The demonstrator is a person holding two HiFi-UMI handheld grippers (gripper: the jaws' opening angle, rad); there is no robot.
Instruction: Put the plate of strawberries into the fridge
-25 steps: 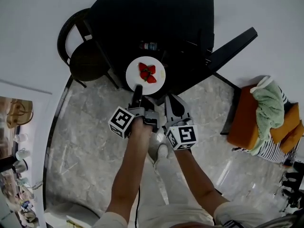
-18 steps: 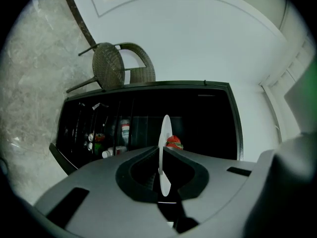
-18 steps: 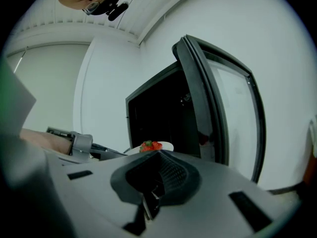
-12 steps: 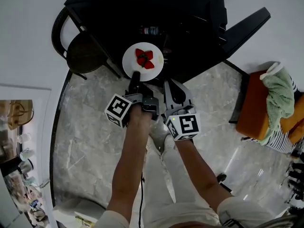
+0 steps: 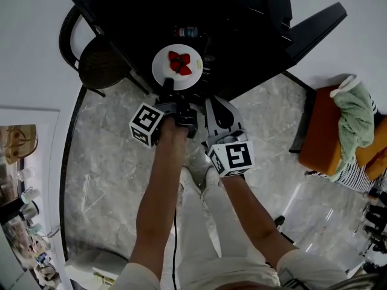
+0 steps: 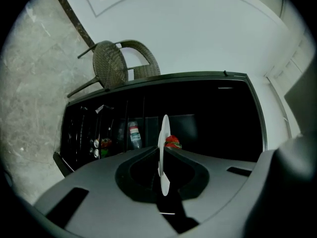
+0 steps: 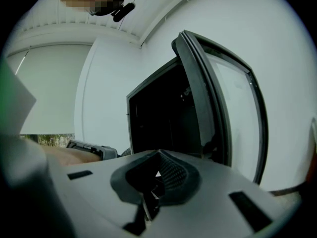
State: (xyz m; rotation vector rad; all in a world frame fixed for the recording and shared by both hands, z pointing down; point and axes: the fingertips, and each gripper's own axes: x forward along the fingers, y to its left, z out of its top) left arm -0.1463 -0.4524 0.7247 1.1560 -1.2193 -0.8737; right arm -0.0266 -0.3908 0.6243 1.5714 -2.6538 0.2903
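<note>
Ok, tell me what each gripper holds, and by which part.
The left gripper grips the white plate of strawberries by its near rim, seen edge-on between its jaws. The right gripper is shut on nothing.

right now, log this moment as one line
left gripper: fingers shut on plate rim | strawberries: on plate | right gripper: shut, empty | fridge: door open, plate at its front, not set down

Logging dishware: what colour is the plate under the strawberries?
White plate, clearest in the head view.

White plate point(image 5: 162, 72), red strawberries point(image 5: 179, 64), black fridge point(image 5: 236, 17), grey veined floor point(image 5: 103, 162), orange cushion point(image 5: 317, 141).
</note>
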